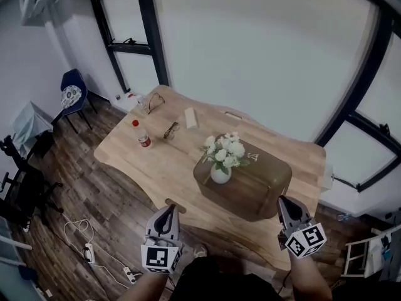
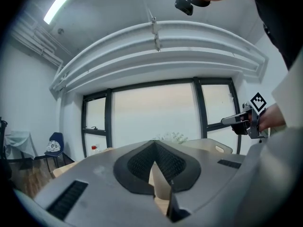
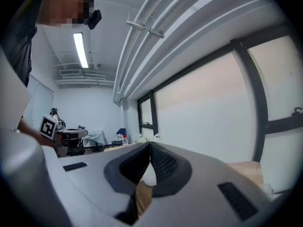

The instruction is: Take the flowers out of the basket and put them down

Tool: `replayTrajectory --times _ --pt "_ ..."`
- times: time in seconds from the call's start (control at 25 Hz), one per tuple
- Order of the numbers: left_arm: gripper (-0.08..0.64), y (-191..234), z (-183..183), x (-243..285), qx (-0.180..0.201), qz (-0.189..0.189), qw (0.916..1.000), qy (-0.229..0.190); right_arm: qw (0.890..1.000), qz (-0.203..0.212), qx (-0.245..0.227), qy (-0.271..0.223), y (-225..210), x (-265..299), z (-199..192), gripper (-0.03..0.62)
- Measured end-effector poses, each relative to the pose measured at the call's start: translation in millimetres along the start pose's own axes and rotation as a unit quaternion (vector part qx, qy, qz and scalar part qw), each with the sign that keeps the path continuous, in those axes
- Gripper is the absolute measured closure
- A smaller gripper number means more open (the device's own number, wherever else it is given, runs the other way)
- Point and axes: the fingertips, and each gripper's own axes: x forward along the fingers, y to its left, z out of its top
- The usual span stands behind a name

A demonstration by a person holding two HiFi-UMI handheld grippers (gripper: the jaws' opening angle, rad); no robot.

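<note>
White flowers [image 1: 224,150] stand in a small white vase [image 1: 220,174] at the left end of a brown see-through basket [image 1: 266,190] on the wooden table [image 1: 169,168]. My left gripper [image 1: 168,209] hangs off the table's near edge, left of the basket, its jaws shut on nothing. My right gripper [image 1: 283,201] is at the basket's near right corner, shut and empty too. In the left gripper view the flowers [image 2: 173,137] show just over the shut left gripper [image 2: 154,142], with the right gripper [image 2: 238,121] off to the right. The right gripper view looks over the shut right gripper [image 3: 150,144] at the flowers [image 3: 146,137].
A red-capped bottle [image 1: 143,135], glasses [image 1: 171,130] and a white box [image 1: 191,118] lie on the table's far left part. A blue chair [image 1: 74,91] stands by the window. Cables and a power strip [image 1: 88,251] lie on the floor to the left.
</note>
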Motion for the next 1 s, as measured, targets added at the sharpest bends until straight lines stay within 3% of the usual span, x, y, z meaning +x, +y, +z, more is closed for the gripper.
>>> replayTrajectory --times 0.48,0.76,1.0 --pt "0.555 67 4 82 -0.015 -0.057 0.9981 -0.021 0.999 -0.03 -0.037 -0.021 9 93 51 0.569" --pt "0.555 70 6 119 -0.018 -0.071 0.997 -0.027 0.998 -0.037 -0.042 -0.007 -16 134 29 0.569" --pt "0.555 80 3 138 -0.026 -0.054 0.9977 -0.03 0.999 0.02 -0.039 0.021 -21 168 -21 0.569"
